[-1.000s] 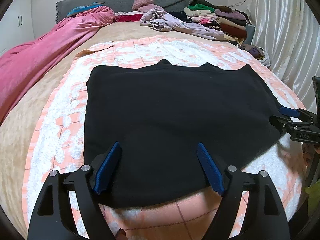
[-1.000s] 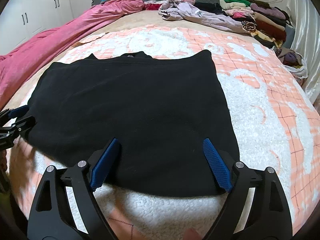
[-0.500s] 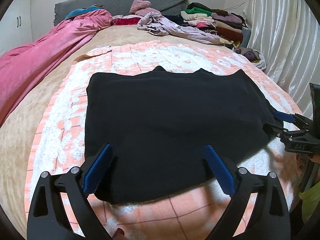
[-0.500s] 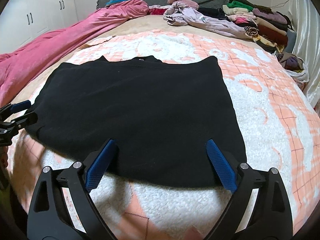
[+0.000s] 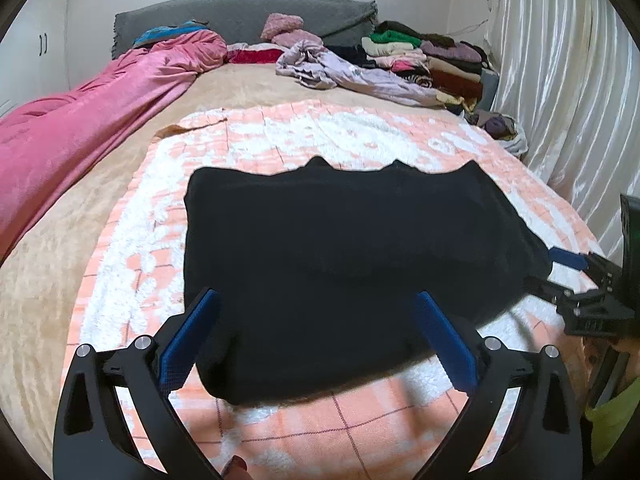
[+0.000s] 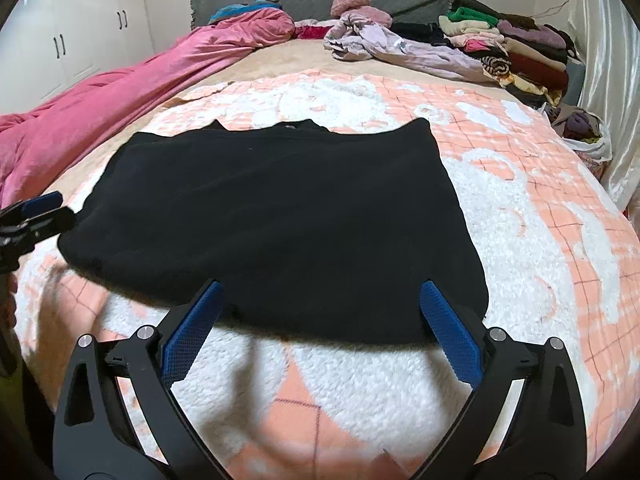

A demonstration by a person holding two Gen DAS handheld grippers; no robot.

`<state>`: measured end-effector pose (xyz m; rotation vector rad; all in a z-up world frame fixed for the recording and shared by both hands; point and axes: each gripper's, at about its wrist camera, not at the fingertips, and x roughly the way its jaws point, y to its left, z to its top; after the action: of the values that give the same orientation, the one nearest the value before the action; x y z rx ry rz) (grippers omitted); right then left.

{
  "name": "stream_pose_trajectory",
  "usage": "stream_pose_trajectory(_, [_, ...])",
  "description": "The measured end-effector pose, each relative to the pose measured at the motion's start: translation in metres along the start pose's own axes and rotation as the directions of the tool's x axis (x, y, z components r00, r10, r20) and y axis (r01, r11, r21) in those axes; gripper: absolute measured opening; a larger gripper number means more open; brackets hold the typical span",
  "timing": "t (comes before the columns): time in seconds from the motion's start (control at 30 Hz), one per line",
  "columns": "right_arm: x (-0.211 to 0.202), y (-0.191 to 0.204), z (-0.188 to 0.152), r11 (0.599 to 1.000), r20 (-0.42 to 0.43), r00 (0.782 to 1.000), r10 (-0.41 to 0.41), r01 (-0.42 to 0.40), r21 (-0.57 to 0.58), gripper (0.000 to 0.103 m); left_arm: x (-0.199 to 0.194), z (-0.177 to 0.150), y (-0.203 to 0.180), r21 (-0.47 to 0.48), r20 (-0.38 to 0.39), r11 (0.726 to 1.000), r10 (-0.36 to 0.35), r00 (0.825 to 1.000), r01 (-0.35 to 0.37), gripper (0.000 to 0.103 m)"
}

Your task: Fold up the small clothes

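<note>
A black garment [image 5: 340, 264] lies flat, folded into a rough rectangle, on the peach-and-white blanket [image 5: 304, 140] covering the bed. The left gripper [image 5: 316, 332] hangs over its near left edge, the right gripper [image 6: 320, 320] over its near right edge. Both have just been opening: jaws stand wide apart, pads clear of the cloth, nothing held. A stack of folded clothes [image 6: 520, 52] sits far right.

Both grippers' jaws just opened wider, L [image 5: 314, 312] & R [image 6: 320, 304], backing off black garment [image 5: 340, 264]; nothing between them.
</note>
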<state>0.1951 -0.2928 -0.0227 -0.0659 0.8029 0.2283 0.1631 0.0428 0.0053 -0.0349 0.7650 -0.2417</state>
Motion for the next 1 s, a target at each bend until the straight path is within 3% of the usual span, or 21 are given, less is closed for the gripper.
stream_pose_trajectory(0.27, [-0.025,0.032,0.008,0.997,0.065,0.997,0.044,-0.04,-0.065,0.094,-0.013,0.007,0.012,-0.012,0.03,1.0,0.02,0.999,-0.02,0.098])
stream_pose_trajectory(0.5, [-0.03,0.066,0.017,0.991,0.089,0.991,0.097,-0.087,-0.106,0.094,-0.024,0.017,0.033,-0.025,0.065,0.996,0.088,0.994,-0.087,0.098])
stream_pose_trajectory(1.0, [-0.009,0.144,0.019,0.948,0.047,0.982,0.182,-0.163,-0.274,0.094,-0.011,0.022,0.086,-0.14,0.03,0.978,0.158,0.987,-0.152,0.098])
